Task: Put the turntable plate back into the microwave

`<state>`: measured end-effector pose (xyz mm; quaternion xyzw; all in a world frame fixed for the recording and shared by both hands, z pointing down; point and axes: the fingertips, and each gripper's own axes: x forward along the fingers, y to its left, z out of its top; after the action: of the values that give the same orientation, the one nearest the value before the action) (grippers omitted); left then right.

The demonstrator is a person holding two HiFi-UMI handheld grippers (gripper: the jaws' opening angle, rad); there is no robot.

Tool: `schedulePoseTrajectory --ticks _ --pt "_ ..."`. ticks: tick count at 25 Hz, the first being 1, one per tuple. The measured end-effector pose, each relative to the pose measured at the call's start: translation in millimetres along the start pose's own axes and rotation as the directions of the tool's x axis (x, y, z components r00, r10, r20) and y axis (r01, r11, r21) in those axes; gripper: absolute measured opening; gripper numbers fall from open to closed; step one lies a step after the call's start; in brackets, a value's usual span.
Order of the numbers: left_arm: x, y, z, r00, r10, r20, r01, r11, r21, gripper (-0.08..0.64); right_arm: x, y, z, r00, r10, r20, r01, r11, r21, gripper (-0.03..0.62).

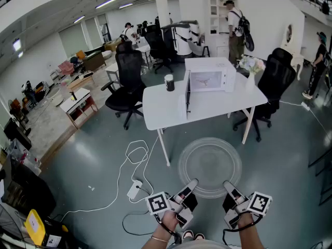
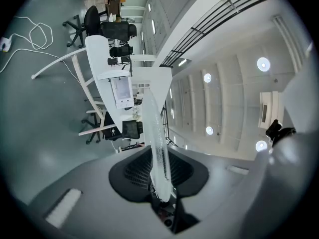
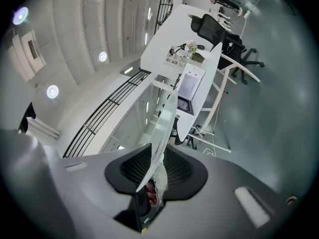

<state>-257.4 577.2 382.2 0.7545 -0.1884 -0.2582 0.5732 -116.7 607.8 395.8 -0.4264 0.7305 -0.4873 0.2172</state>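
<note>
Lower centre, nearest: left claw [image 1: 190, 187] and right claw [image 1: 229, 187], each closed on the near rim of the clear glass turntable plate [image 1: 210, 165]. The plate is held roughly flat above the grey floor [image 1: 93, 154]; each gripper view shows its rim edge-on between the jaws.
Lower left: white power strip [image 1: 134, 189] with looped cable [image 1: 136, 152].
Centre, beyond: white worktop [image 1: 161, 110] bearing a white microwave [image 1: 212, 74] with its door [image 1: 187, 90] open, and a black-and-white cup [image 1: 169, 82].
Behind: black office chair [image 1: 127, 79].

left gripper [image 1: 192, 183] and right gripper [image 1: 227, 184] are grey and black, each bearing a white marker cube [image 1: 158, 203]. a thin bracelet [image 1: 158, 238] rings the left wrist.
</note>
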Motion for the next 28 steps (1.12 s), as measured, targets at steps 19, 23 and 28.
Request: schedulePoseTrajectory --ticks 19,23,28 --pt "3.4 4.9 21.9 1.000 -0.019 -0.013 0.019 1.000 -0.009 0.055 16.8 0.3 2.3 0.999 -0.042 0.020 0.042 0.999 -0.009 0.086" --pt "-0.4 7.6 27.6 0.999 -0.021 -0.024 0.021 1.000 -0.008 0.057 23.0 1.9 -2.3 0.999 -0.034 0.029 0.034 0.999 -0.012 0.086" --pt "2.9 12.1 34.5 1.000 -0.020 -0.024 0.019 1.000 -0.023 0.058 32.7 1.1 0.4 0.999 -0.021 0.034 0.021 1.000 -0.016 0.086"
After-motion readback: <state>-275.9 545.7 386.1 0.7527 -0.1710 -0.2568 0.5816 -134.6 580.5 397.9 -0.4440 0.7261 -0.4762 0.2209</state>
